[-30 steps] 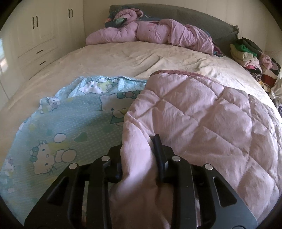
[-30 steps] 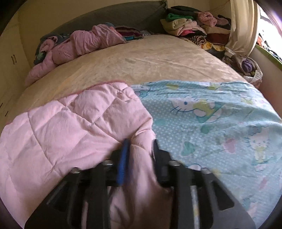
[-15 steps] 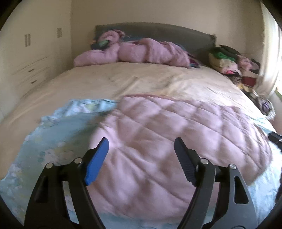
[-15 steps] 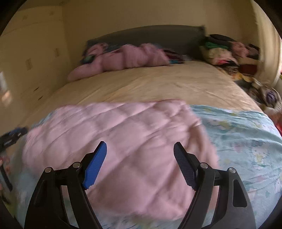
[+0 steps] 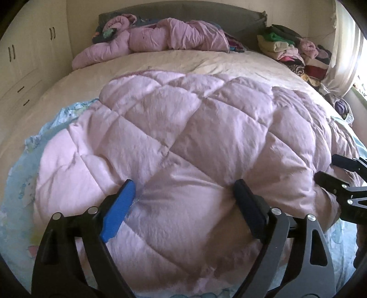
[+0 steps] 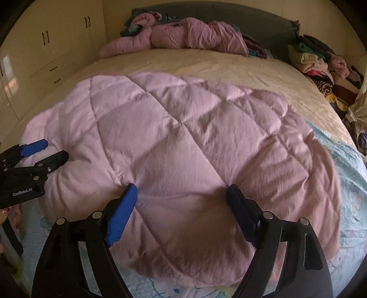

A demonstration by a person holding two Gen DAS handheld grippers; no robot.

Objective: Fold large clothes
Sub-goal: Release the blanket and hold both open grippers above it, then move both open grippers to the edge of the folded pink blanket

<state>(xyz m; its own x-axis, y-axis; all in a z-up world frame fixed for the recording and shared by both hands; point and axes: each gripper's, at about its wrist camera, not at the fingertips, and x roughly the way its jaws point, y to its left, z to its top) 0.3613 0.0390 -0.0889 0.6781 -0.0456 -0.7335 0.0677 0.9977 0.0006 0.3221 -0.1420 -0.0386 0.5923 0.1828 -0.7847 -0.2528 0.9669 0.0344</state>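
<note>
From the left wrist camera, the left claw point(image 5: 183, 197) is spread wide and holds nothing. One finger has a blue pad point(image 5: 118, 211) and the other a dark pad point(image 5: 248, 211). The big pink quilt point(image 5: 183, 128) lies right in front of the claw and fills the space between its fingers. It is puffy, with stitched squares. I cannot tell if the finger tips touch it. A light blue sheet with cartoon cats point(image 5: 20, 183) peeks out from under the quilt, to the left of the claw. Both lie on the cream bed point(image 5: 206, 62). Far ahead of the claw, by the gray headboard point(image 5: 206, 11), sits a rumpled pink blanket point(image 5: 160, 39). Far ahead and to the right is a pile of clothes point(image 5: 293, 50). To the left are white cupboards point(image 5: 27, 50). The right claw point(image 5: 330, 172) shows at the right edge, by the quilt's side.

From the right wrist camera, the right claw point(image 6: 182, 199) is also spread wide and holds nothing. The pink quilt point(image 6: 183, 137) lies in front of it and between its fingers. The blue sheet point(image 6: 351, 183) shows to the right of the claw and under the quilt's near edge. The left claw point(image 6: 43, 151) is to the left, with its fingers apart, at the quilt's left side. Far ahead are the rumpled pink blanket point(image 6: 179, 36) and the headboard point(image 6: 252, 16). The pile of clothes point(image 6: 321, 64) is far ahead on the right.
</note>
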